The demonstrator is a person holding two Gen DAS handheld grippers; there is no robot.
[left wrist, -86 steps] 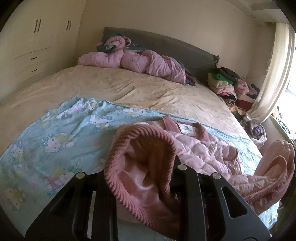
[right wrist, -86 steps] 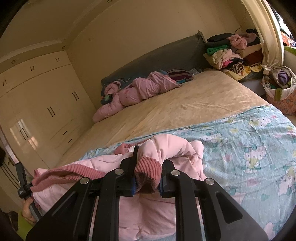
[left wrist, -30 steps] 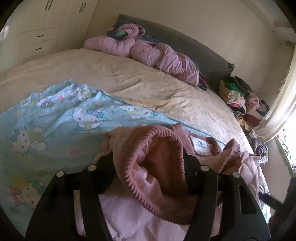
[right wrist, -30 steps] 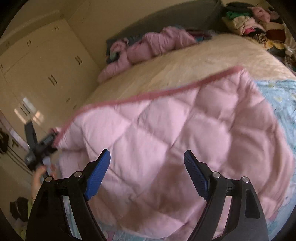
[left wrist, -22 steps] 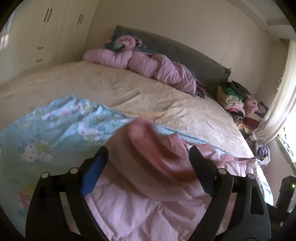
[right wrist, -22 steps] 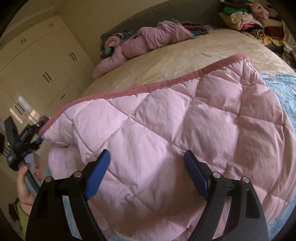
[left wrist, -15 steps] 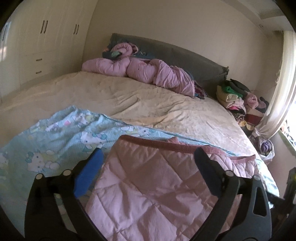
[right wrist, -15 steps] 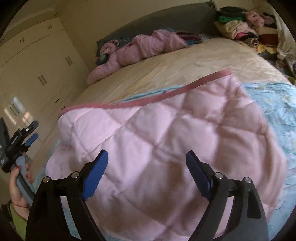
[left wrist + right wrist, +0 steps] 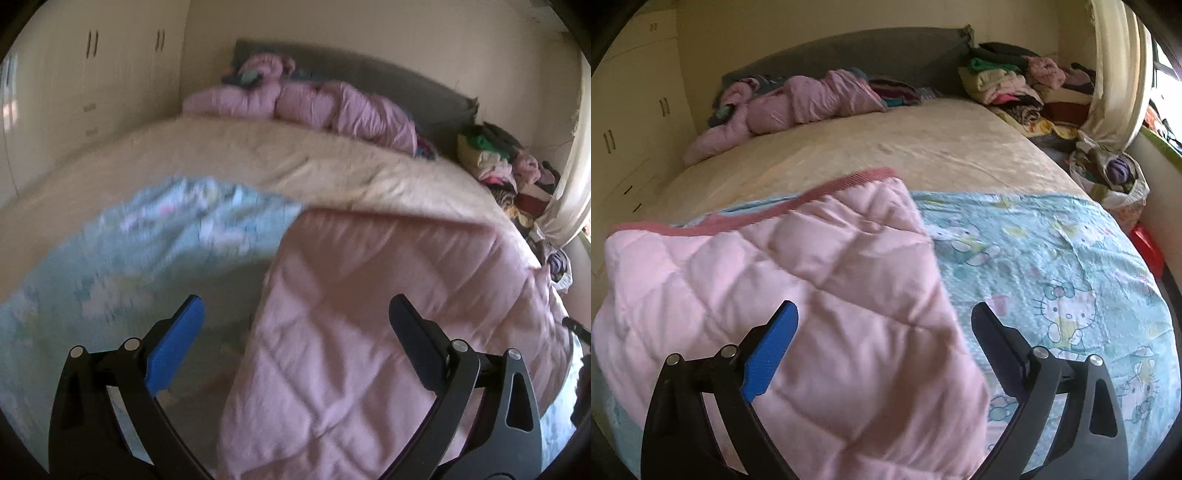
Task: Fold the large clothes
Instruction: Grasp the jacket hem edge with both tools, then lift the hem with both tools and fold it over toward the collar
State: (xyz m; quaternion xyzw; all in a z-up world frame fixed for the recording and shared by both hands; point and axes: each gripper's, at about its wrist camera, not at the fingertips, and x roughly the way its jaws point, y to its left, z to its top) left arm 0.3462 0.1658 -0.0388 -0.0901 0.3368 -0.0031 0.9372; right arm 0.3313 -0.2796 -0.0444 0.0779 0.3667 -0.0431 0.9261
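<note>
**Pink quilted jacket lies folded on the bed, both grippers clear of it**

A pale pink quilted jacket (image 9: 798, 295) with a darker ribbed knit hem (image 9: 849, 182) lies spread flat on a light blue cartoon-cat print sheet (image 9: 1052, 266) that covers the near part of a wide bed (image 9: 923, 144) with a cream cover. The ribbed hem runs along the jacket's far edge. In the left wrist view, which is blurred, the same jacket (image 9: 388, 314) fills the right half of the frame, the blue sheet (image 9: 140, 251) lying to its left.

The left gripper (image 9: 295, 325) hangs above the jacket's left edge with its fingers spread wide and nothing between the pads. The right gripper (image 9: 882, 325) hangs above the jacket's right edge; its jaws are opening, already wide, and the blue pads (image 9: 772, 350) do not press on the cloth below them.

At the head of the bed, against a grey upholstered headboard (image 9: 849, 51), lies a crumpled mauve padded coat (image 9: 798, 103). A heap of folded mixed clothes (image 9: 1015, 81) sits by the cream curtain (image 9: 1115, 74). Cream wardrobe doors (image 9: 92, 74) line the wall.
</note>
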